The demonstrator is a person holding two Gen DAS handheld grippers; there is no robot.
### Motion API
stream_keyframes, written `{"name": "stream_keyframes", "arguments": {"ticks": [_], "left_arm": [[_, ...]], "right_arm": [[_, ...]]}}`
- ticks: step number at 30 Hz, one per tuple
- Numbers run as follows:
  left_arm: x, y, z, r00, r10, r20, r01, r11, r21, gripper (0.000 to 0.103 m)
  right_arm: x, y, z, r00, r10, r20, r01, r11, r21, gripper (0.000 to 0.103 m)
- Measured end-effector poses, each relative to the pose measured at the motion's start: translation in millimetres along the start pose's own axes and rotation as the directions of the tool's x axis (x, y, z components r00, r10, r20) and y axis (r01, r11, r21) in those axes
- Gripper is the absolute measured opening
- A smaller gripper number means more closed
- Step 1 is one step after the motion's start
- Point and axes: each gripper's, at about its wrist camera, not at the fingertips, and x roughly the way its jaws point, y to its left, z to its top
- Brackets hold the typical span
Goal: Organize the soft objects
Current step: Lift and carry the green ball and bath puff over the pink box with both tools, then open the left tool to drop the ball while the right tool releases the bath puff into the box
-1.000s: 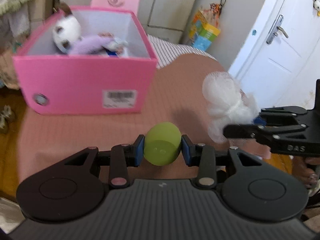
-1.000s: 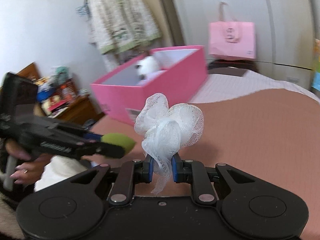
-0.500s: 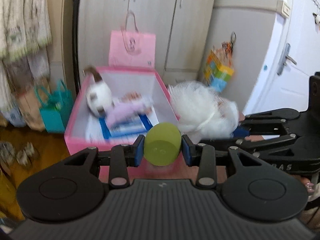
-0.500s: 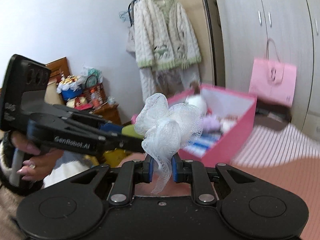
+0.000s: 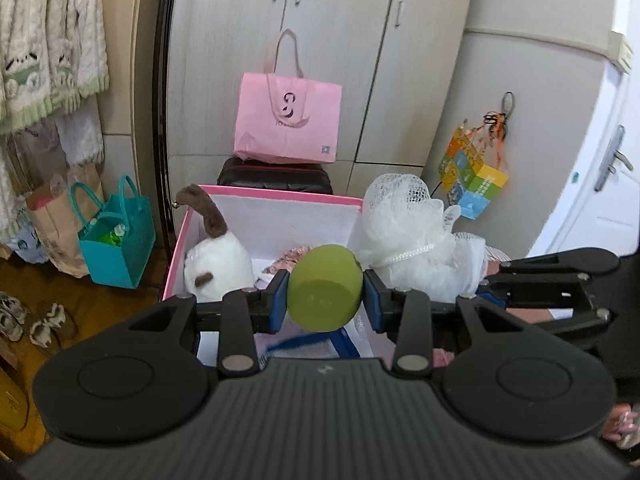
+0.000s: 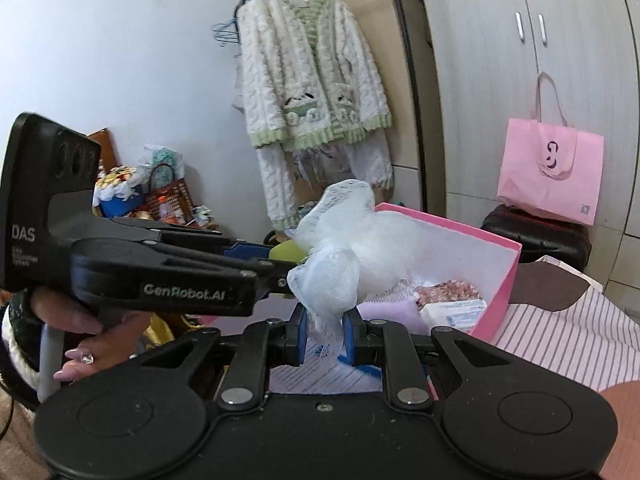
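Note:
My left gripper point(image 5: 325, 301) is shut on a green egg-shaped sponge point(image 5: 324, 286) and holds it over the open pink box point(image 5: 280, 193). My right gripper point(image 6: 324, 334) is shut on a white mesh bath puff point(image 6: 352, 248), also over the box point(image 6: 500, 276); the puff shows in the left wrist view point(image 5: 408, 236) just right of the sponge. Inside the box lie a white and brown plush toy point(image 5: 218, 258), a lilac soft item point(image 6: 394, 312) and a wrapped pack point(image 6: 454, 311).
A pink tote bag point(image 5: 288, 120) sits on a black case point(image 5: 276, 176) behind the box. A teal bag point(image 5: 116, 240) and shoes point(image 5: 32, 318) are on the floor at the left. A striped sheet point(image 6: 560, 332) lies right of the box. A cardigan point(image 6: 312, 88) hangs on the wall.
Both grippers have moved forward from above the brown bedspread to over the pink box, still holding the sponge and the puff side by side.

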Motion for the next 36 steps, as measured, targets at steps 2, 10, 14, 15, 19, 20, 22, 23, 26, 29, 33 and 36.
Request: {"name": "stream_keyframes", "arguments": {"ticks": [2, 10, 14, 15, 19, 20, 22, 23, 26, 29, 33, 36], "left_arm": [[15.9, 6.7, 6.1, 1.0, 0.01, -0.012, -0.01, 1.0, -0.018, 0.037], [65.3, 18.5, 30.6, 0.996, 0.038, -0.082, -0.041, 0.999, -0.034, 0.037], [83.5, 23.4, 38.3, 0.988, 0.075, -0.136, -0.078, 0.997, -0.018, 0.038], [87.3, 25.2, 38.2, 0.986, 0.083, -0.142, -0.087, 0.996, -0.022, 0.038], [102.2, 28.3, 34.9, 0.983, 0.119, -0.141, -0.12, 0.993, -0.001, 0.045], [105.4, 29.1, 33.7, 0.981, 0.128, -0.149, -0.129, 0.992, 0.002, 0.047], [106.1, 30.2, 30.7, 0.98, 0.122, -0.156, -0.123, 0.992, 0.0, 0.048], [103.6, 30.3, 29.1, 0.982, 0.122, -0.147, -0.123, 0.992, -0.001, 0.05], [92.6, 27.8, 28.1, 0.984, 0.138, -0.109, -0.136, 0.99, 0.021, 0.053], [75.1, 22.3, 27.3, 0.988, 0.136, -0.072, -0.133, 0.99, 0.04, 0.057], [48.7, 13.3, 19.7, 0.991, 0.127, -0.037, -0.125, 0.991, 0.047, 0.06], [26.4, 6.9, 9.4, 0.994, 0.107, -0.017, -0.106, 0.993, 0.046, 0.061]], "right_arm": [[11.6, -4.8, 4.9, 1.0, -0.023, -0.001, 0.023, 1.0, -0.005, 0.021], [56.8, -31.5, 29.3, 0.997, -0.026, -0.068, 0.021, 0.997, -0.07, 0.021], [74.1, -46.7, 32.9, 0.996, -0.034, -0.087, 0.028, 0.998, -0.062, 0.021], [79.2, -48.8, 32.7, 0.995, -0.032, -0.096, 0.026, 0.997, -0.066, 0.021], [100.9, -50.7, 29.3, 0.987, -0.111, -0.117, 0.094, 0.986, -0.139, 0.029], [107.3, -51.7, 28.1, 0.982, -0.136, -0.134, 0.115, 0.981, -0.154, 0.03], [116.9, -56.3, 26.8, 0.975, -0.157, -0.159, 0.132, 0.979, -0.158, 0.03], [118.1, -59.0, 25.2, 0.975, -0.152, -0.162, 0.128, 0.981, -0.146, 0.03], [113.3, -63.9, 20.8, 0.976, -0.154, -0.155, 0.136, 0.984, -0.118, 0.034], [98.5, -60.8, 19.0, 0.979, -0.16, -0.126, 0.145, 0.982, -0.119, 0.048], [69.2, -47.9, 15.8, 0.982, -0.177, -0.058, 0.168, 0.976, -0.141, 0.062], [43.4, -38.6, 7.1, 0.984, -0.174, -0.022, 0.171, 0.978, -0.12, 0.062]]}}
